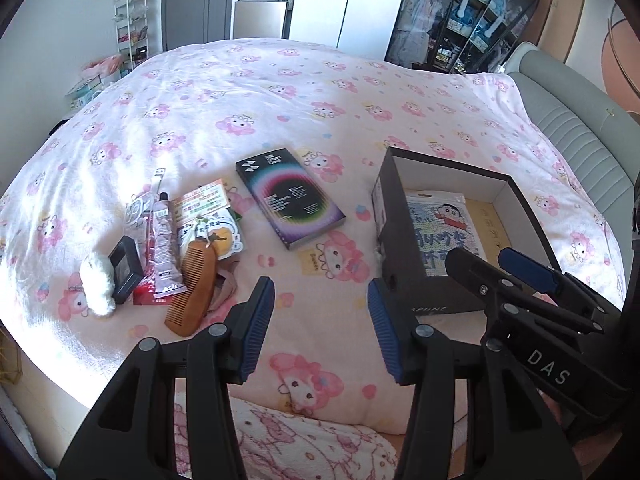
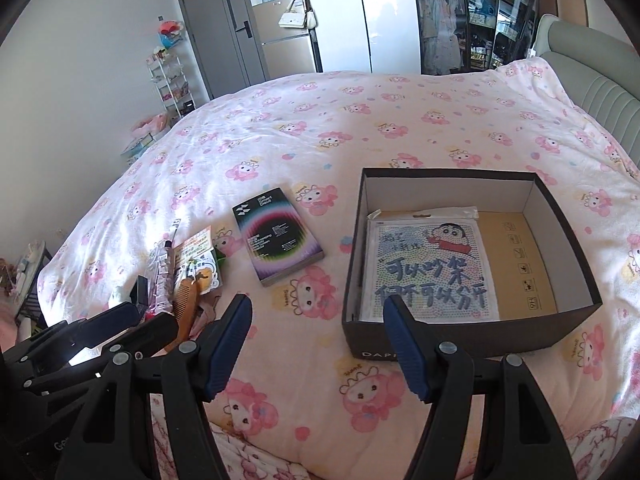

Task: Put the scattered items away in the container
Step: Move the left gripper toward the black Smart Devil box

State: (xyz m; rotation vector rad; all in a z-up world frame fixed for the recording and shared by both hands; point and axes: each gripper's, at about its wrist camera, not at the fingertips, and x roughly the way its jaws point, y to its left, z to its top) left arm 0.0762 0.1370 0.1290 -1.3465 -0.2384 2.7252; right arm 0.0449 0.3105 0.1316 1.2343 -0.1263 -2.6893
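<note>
Right wrist view: both grippers' jaws gape empty over bare quilt (image 2: 280,128) between book (image 2: 276,240) and box (image 2: 568,312).

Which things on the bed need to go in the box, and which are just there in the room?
For the job:
box
book
comb
tube
small black case
white fluffy toy
leaflet and sticker packets
cartoon picture pack, already in the box

Just there:
shelf rack
handbag
fridge
glass cabinet
</note>
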